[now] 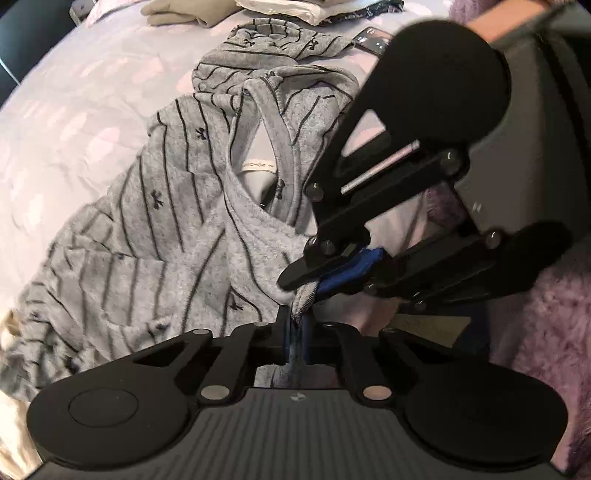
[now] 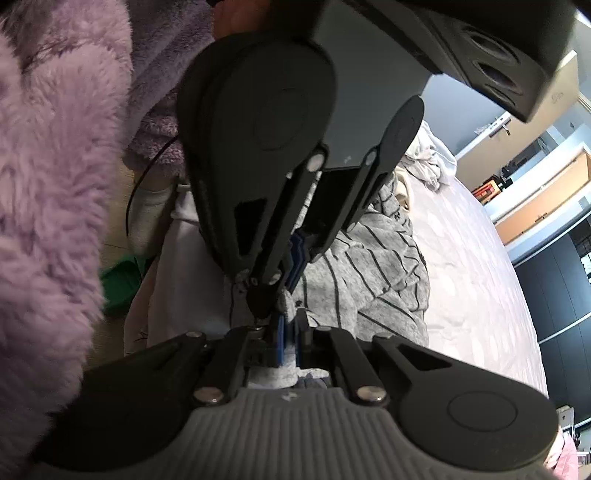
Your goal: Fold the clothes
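Both pinching the same near hem of the grey striped garment (image 1: 177,206) — left gripper (image 1: 297,328) beside right gripper (image 2: 290,325) — cloth otherwise rumpled across the bed (image 1: 74,92), likely for spreading it flat.

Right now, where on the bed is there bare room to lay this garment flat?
Bare lilac sheet lies left of the grey striped garment, up to the beige clothes. Crowded near the phone, and at the bed edge where both tongs, left and right, pinch the hem.
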{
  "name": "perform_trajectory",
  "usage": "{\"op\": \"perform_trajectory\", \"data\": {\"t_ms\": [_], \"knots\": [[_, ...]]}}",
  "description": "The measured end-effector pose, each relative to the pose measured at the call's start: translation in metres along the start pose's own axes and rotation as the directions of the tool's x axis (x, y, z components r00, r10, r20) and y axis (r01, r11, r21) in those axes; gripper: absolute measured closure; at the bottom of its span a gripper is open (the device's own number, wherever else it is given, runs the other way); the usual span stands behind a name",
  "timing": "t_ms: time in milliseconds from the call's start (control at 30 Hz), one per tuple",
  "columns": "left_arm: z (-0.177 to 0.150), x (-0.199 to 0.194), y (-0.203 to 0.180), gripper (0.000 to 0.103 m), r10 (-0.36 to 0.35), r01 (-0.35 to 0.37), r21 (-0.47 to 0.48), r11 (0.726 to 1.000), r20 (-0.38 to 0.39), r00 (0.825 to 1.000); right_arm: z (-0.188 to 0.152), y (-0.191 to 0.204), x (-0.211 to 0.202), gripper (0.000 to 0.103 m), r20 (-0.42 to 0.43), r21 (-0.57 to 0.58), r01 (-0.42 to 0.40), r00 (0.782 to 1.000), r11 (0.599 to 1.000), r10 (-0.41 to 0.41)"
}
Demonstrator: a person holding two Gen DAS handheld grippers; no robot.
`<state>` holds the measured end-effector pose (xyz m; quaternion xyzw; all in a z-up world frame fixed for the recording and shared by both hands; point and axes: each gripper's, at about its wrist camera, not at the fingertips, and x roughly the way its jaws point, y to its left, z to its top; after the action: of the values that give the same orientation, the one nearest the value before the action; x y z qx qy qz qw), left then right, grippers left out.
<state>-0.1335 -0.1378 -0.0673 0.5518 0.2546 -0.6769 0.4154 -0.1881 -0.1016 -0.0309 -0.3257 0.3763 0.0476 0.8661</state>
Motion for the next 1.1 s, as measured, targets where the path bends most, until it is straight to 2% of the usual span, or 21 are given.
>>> {"op": "perform_trajectory", "data": {"t_ms": [133, 200, 233, 367, 467, 600, 667, 767, 967, 1067, 1100], "knots": [[-0.006, 0.001, 0.009, 0.1, 0.043, -0.044, -0.044, 0.998, -0.008, 0.999, -0.005, -0.009, -0.006, 0.095, 0.002, 0.049, 0.012, 1.0, 0.999, -0.012], [-0.009, 0.001, 0.016, 0.1, 0.058, -0.058, -0.076, 0.995, -0.007, 0.998, -0.008, -0.017, -0.01, 0.089, 0.0, 0.091, 0.016, 1.0, 0.996, -0.016], [-0.01, 0.004, 0.02, 0.1, 0.09, -0.09, -0.082, 0.993, -0.013, 0.996, -0.011, -0.022, -0.011, 0.088, -0.009, 0.116, 0.021, 1.0, 0.993, -0.02], [-0.011, 0.011, 0.042, 0.1, 0.127, -0.127, -0.166, 0.978, -0.014, 0.992, -0.029, -0.047, -0.016, 0.086, -0.076, 0.266, 0.095, 0.994, 0.959, -0.077], [-0.019, 0.011, 0.058, 0.1, 0.134, -0.131, -0.23, 0.964, -0.002, 0.991, -0.05, -0.068, -0.015, 0.086, -0.211, 0.372, 0.244, 0.962, 0.896, -0.174], [-0.025, 0.016, 0.066, 0.1, 0.138, -0.13, -0.276, 0.952, 0.011, 0.99, -0.083, -0.085, -0.022, 0.081, -0.373, 0.462, 0.426, 0.889, 0.778, -0.265], [-0.023, 0.016, 0.068, 0.1, 0.145, -0.135, -0.277, 0.951, 0.014, 0.989, -0.095, -0.092, -0.024, 0.08, -0.412, 0.498, 0.459, 0.872, 0.736, -0.265], [-0.023, 0.019, 0.072, 0.1, 0.151, -0.141, -0.294, 0.945, 0.014, 0.988, -0.107, -0.094, -0.025, 0.077, -0.452, 0.512, 0.481, 0.856, 0.712, -0.253], [-0.03, 0.024, 0.079, 0.1, 0.153, -0.132, -0.366, 0.921, 0.03, 0.988, -0.127, -0.091, 0.004, 0.076, -0.533, 0.508, 0.478, 0.828, 0.717, -0.174], [-0.033, 0.026, 0.082, 0.1, 0.161, -0.131, -0.393, 0.91, 0.046, 0.986, -0.134, -0.088, 0.013, 0.079, -0.545, 0.524, 0.461, 0.828, 0.716, -0.133], [-0.033, 0.026, 0.083, 0.1, 0.167, -0.135, -0.399, 0.907, 0.047, 0.985, -0.134, -0.087, 0.015, 0.086, -0.541, 0.527, 0.453, 0.831, 0.719, -0.127]]}}
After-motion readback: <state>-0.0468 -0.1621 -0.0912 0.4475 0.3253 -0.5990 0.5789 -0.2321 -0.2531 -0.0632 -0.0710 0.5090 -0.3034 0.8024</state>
